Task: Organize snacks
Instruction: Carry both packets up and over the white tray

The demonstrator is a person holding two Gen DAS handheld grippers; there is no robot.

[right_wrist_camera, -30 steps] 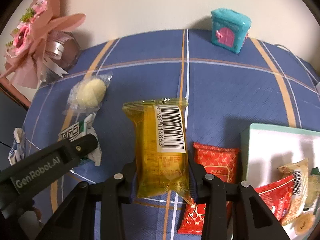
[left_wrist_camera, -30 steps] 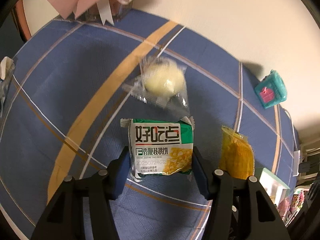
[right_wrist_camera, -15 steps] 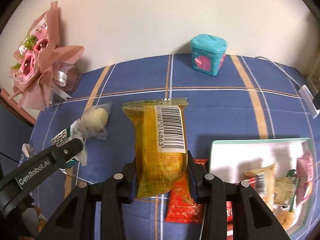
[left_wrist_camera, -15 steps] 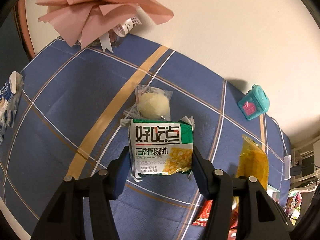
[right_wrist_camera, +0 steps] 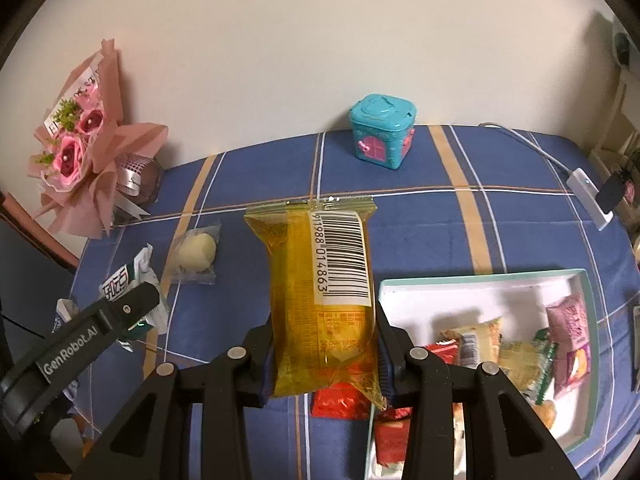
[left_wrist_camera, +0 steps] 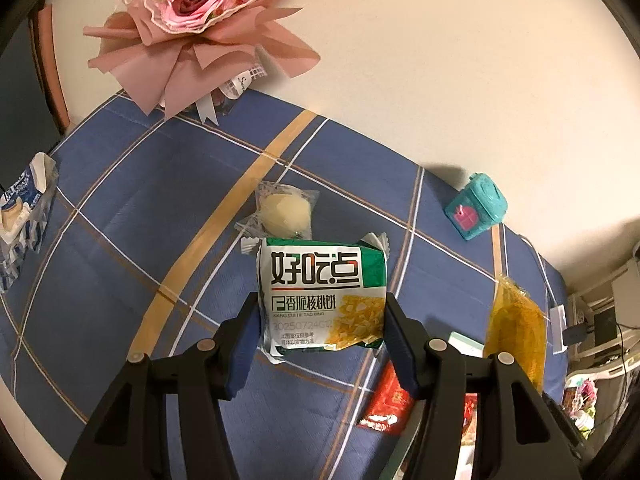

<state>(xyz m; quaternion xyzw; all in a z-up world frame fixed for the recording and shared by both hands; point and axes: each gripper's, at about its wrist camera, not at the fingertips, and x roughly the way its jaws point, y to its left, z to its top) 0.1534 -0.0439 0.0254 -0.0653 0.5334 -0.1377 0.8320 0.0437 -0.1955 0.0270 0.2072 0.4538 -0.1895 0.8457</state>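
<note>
Left gripper (left_wrist_camera: 322, 330) clamped on green packet (left_wrist_camera: 323, 299), right gripper (right_wrist_camera: 325, 354) clamped on yellow packet (right_wrist_camera: 322, 296), both above tabletop (right_wrist_camera: 420, 224). Slippery wrappers, low grips: could slide out before reaching tray (right_wrist_camera: 480, 280).

A plain cream wall (right_wrist_camera: 280, 60) is standing ahead of the gripper, behind a counter draped in a blue plaid cloth (right_wrist_camera: 400, 232) with tan and white stripes. A pink bouquet (left_wrist_camera: 192, 20) is leaning at the far left; warm light is casting soft shadows against the wall.
</note>
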